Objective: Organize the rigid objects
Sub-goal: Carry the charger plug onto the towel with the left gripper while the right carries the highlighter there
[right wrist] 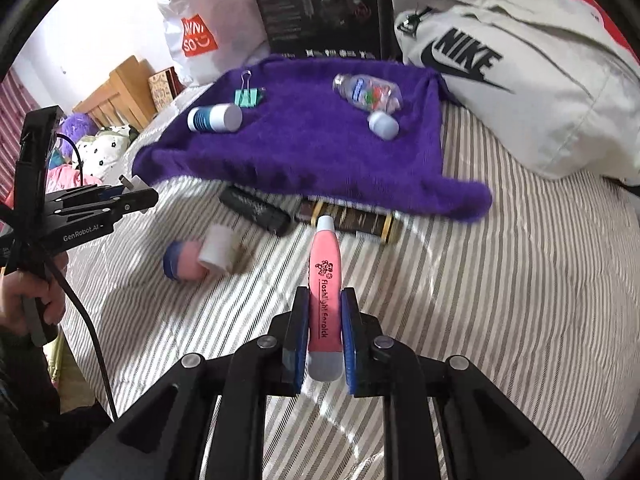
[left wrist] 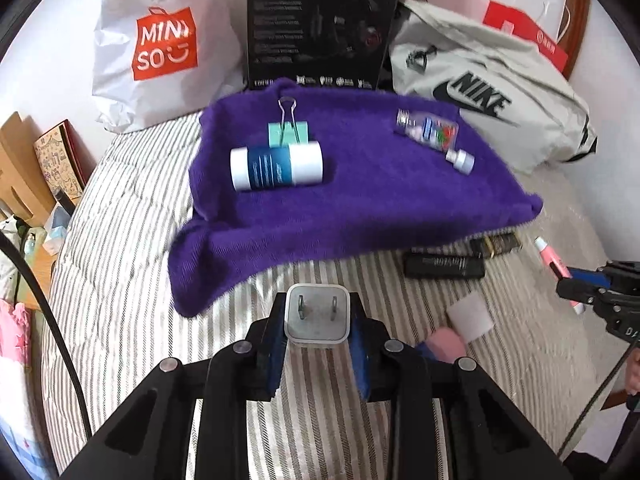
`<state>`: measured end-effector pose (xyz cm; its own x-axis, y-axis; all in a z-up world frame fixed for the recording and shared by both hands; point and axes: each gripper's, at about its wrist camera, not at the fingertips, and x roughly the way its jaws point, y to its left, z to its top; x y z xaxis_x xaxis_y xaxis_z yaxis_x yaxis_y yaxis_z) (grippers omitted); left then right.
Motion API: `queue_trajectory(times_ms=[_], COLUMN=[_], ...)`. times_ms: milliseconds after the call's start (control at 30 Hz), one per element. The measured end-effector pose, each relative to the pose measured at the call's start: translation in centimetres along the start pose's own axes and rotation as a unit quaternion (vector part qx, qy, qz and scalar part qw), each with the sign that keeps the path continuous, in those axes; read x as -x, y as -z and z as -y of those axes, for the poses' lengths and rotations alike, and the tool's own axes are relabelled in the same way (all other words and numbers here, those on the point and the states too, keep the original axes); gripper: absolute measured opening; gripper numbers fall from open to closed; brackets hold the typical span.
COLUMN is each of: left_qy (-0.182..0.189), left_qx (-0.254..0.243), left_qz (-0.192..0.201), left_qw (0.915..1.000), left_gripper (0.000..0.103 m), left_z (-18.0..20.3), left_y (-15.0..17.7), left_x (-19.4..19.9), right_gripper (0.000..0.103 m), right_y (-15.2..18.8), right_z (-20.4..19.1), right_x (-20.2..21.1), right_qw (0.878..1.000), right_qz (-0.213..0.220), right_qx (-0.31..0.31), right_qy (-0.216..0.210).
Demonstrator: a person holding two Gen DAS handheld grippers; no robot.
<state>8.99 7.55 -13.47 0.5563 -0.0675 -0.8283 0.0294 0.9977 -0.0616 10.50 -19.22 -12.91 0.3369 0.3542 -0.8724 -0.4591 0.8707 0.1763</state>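
Two claws are each closed on something above the striped bed (left wrist: 120, 240). The left claw (left wrist: 318, 320) grips a white plug adapter (left wrist: 317, 314) between its blue pads, narrowed to the adapter's width, with the two metal prongs facing forward, away from the claw. The right claw (right wrist: 325, 320) is clamped on a pink flashlight earpick (right wrist: 326, 276), pads pressing both sides of its body near the rear while the white tip points straight ahead. Ahead of both claws lies a purple towel (left wrist: 360, 200) carrying a white and blue bottle (left wrist: 276, 166) on its side, a mint binder clip (left wrist: 288, 130) just behind it, and a clear bottle (left wrist: 430, 128) with a white cap toward the right. Between the right claw's tip and the towel's near edge lie a black tube (right wrist: 256, 210) and a dark box with gold bands (right wrist: 352, 220), partly tucked under the towel. To the left of the right claw, on the bed, rest a pink jar (right wrist: 184, 262) and a white cylinder (right wrist: 218, 248), touching.
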Motion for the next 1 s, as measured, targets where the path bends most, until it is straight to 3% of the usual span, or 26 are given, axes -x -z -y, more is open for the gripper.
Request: queue_trajectory(times_ms=[633,1000], left_qy=[-0.002,-0.003], left_qx=[0.017,0.024], left_qz=[0.009,-0.021], left_qw=[0.9998,0.9995], left_gripper=[0.027,0.027], left_z=[-2.8,-3.4], left_y=[-6.3,-7.1], left_x=[-1.1,-5.4], right_gripper=[0.015,0.015], right_y=[-6.9,-11.3], right_z=[0.2,1.3], right_x=[-0.5,-5.2], right_qw=[0.999,0.999], right_qz=[0.027,-0.012], right_qx=[0.014,0.031], right_qy=[-0.013,-0.004])
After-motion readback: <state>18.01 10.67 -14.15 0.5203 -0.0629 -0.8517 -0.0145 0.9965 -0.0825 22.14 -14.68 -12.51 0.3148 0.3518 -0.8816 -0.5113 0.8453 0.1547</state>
